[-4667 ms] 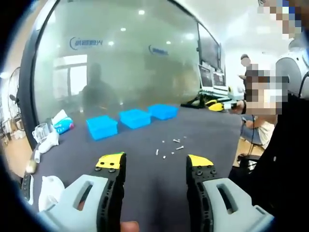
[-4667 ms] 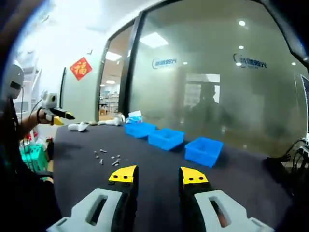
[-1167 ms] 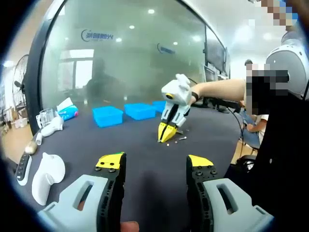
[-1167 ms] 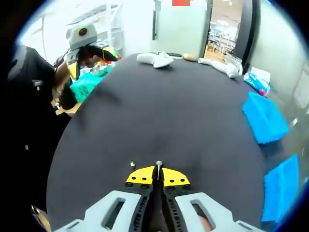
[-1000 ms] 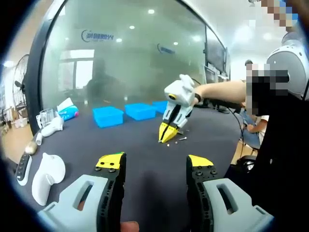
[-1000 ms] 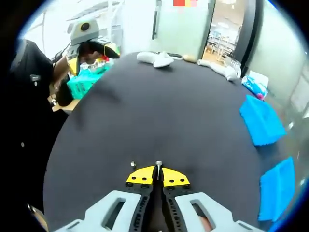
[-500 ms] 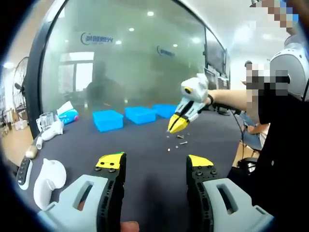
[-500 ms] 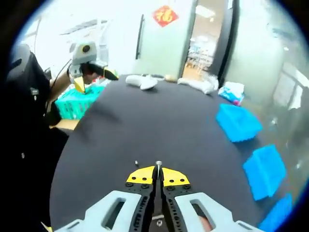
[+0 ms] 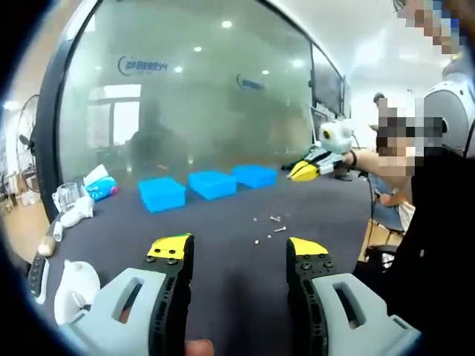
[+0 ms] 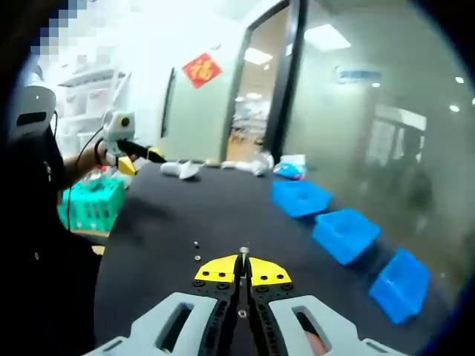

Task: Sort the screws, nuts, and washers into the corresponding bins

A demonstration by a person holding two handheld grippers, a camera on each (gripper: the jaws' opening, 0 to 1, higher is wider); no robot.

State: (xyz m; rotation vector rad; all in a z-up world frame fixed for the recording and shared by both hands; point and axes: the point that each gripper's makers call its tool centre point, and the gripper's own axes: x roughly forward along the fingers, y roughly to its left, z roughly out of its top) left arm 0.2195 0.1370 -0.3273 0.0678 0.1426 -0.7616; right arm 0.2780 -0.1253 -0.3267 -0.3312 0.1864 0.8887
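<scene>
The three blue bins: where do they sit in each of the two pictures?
Left gripper view: the blue bins stand in a row at mid-picture, on the dark table before the glass wall.
Right gripper view: the blue bins run down the right side.
Shared landmark: the glass wall.

1. Right gripper [image 9: 304, 172]: open 4.7 s ago, by 1.2 s ago down at the loose hardware [image 9: 269, 226] with jaws pressed together on a screw [image 10: 243, 253]; now lifted well clear, up at the right in the left gripper view, beside the far blue bin [image 9: 254, 175].
2. Jaws stay clamped, the screw poking up between the yellow tips.
3. Right gripper view swung from looking down on the dark tabletop [image 10: 223, 215] to level; three blue bins [image 10: 346, 233] now line up on its right.
</scene>
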